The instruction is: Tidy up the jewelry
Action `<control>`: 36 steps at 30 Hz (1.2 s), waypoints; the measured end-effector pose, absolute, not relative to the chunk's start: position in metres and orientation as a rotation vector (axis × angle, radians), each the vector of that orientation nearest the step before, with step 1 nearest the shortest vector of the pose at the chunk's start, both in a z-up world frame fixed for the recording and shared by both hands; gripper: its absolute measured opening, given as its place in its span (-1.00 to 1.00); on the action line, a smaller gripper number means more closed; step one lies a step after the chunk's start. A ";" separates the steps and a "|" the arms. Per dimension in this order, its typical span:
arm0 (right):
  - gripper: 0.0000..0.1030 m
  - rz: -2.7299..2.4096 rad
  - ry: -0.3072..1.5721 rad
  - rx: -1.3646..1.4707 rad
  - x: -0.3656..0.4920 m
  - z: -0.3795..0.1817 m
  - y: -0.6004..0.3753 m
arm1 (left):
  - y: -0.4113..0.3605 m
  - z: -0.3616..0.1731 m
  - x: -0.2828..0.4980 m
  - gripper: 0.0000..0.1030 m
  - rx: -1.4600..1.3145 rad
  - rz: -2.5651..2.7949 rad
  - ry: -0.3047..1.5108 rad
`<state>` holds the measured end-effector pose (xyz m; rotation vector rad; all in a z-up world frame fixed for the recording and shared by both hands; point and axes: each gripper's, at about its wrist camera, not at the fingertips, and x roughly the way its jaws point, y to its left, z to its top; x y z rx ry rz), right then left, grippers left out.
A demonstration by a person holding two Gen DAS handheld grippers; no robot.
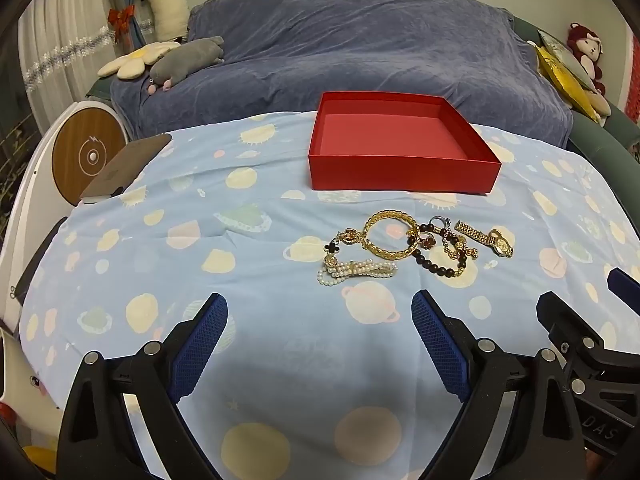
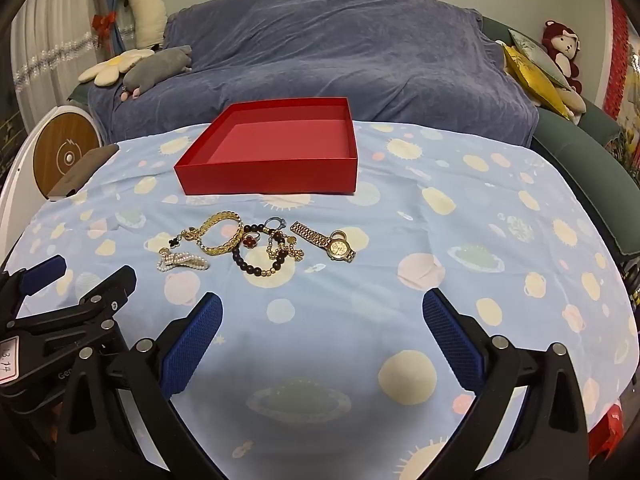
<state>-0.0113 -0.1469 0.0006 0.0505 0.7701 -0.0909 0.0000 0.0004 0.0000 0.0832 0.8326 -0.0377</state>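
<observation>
An open red box (image 1: 404,178) (image 2: 272,176) stands on the blue patterned cloth, nothing inside it. In front of it lies a cluster of jewelry: a gold bangle (image 1: 390,236) (image 2: 222,238), a pearl bracelet (image 1: 356,271) (image 2: 182,261), a dark bead bracelet (image 1: 440,266) (image 2: 256,264) and a gold watch (image 1: 490,239) (image 2: 328,242). My left gripper (image 1: 320,312) hovers open, short of the jewelry and slightly left of it. My right gripper (image 2: 322,308) also hangs open, just right of the cluster, nothing between its fingers. Each gripper shows at the edge of the other's view.
Behind the table is a sofa under a blue-grey cover (image 1: 360,40) with plush toys (image 1: 188,58) at both ends. A round wooden-topped device (image 1: 86,156) and a brown flat object (image 1: 128,168) sit at the table's left edge. Bare cloth (image 2: 500,220) extends to the right.
</observation>
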 end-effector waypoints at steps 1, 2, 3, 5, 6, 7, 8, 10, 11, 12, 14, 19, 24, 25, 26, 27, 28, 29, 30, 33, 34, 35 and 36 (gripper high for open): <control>0.90 -0.091 0.772 0.051 -0.011 0.001 -0.147 | 0.001 0.000 0.000 0.75 0.081 -0.039 0.834; 0.90 -0.091 0.772 0.051 -0.011 0.001 -0.147 | 0.001 0.000 0.000 0.75 0.079 -0.040 0.834; 0.90 -0.092 0.772 0.051 -0.011 0.000 -0.147 | 0.001 0.000 -0.001 0.75 0.080 -0.040 0.834; 0.90 -0.092 0.772 0.051 -0.011 0.000 -0.146 | 0.002 0.000 -0.001 0.75 0.079 -0.041 0.834; 0.90 -0.092 0.772 0.052 -0.011 0.000 -0.147 | 0.002 0.001 -0.001 0.75 0.079 -0.041 0.834; 0.90 -0.092 0.772 0.052 -0.011 0.000 -0.147 | 0.002 0.001 -0.002 0.75 0.080 -0.041 0.834; 0.90 -0.092 0.772 0.051 -0.011 0.000 -0.147 | 0.003 0.002 -0.002 0.75 0.080 -0.041 0.833; 0.90 -0.091 0.772 0.051 -0.011 0.000 -0.147 | 0.000 0.000 0.000 0.75 0.088 -0.035 0.830; 0.90 -0.091 0.772 0.051 -0.011 0.000 -0.147 | 0.001 0.000 0.000 0.75 0.087 -0.035 0.831; 0.90 -0.091 0.773 0.050 -0.011 0.000 -0.147 | 0.000 0.000 -0.001 0.75 0.090 -0.034 0.829; 0.90 -0.092 0.771 0.050 -0.012 0.000 -0.146 | 0.001 0.000 -0.001 0.75 0.088 -0.035 0.830; 0.90 -0.092 0.771 0.050 -0.011 0.000 -0.147 | 0.001 0.000 0.000 0.75 0.087 -0.036 0.829; 0.90 -0.092 0.771 0.050 -0.012 0.000 -0.147 | 0.001 0.000 -0.001 0.75 0.087 -0.035 0.828; 0.90 -0.093 0.771 0.050 -0.012 0.000 -0.146 | 0.001 0.000 -0.001 0.75 0.085 -0.036 0.829; 0.90 -0.093 0.771 0.050 -0.012 0.000 -0.146 | 0.001 0.000 0.000 0.75 0.085 -0.036 0.830; 0.90 -0.092 0.772 0.050 -0.012 0.000 -0.147 | 0.001 0.000 0.000 0.75 0.085 -0.036 0.830; 0.90 -0.092 0.772 0.051 -0.012 0.000 -0.146 | 0.001 0.000 0.000 0.75 0.087 -0.036 0.829; 0.90 -0.092 0.771 0.050 -0.012 0.000 -0.147 | 0.001 0.000 0.000 0.75 0.087 -0.035 0.829; 0.90 -0.093 0.771 0.050 -0.012 0.000 -0.147 | 0.001 0.000 0.000 0.75 0.087 -0.036 0.829; 0.90 -0.093 0.770 0.049 -0.012 0.000 -0.146 | 0.001 0.000 -0.001 0.75 0.087 -0.036 0.828; 0.90 -0.094 0.770 0.049 -0.012 0.000 -0.147 | 0.000 0.000 0.000 0.75 0.088 -0.036 0.829; 0.90 -0.094 0.770 0.049 -0.012 0.000 -0.147 | 0.001 0.000 0.000 0.75 0.087 -0.035 0.829; 0.90 -0.094 0.771 0.049 -0.012 0.000 -0.147 | 0.001 0.000 0.000 0.75 0.087 -0.035 0.829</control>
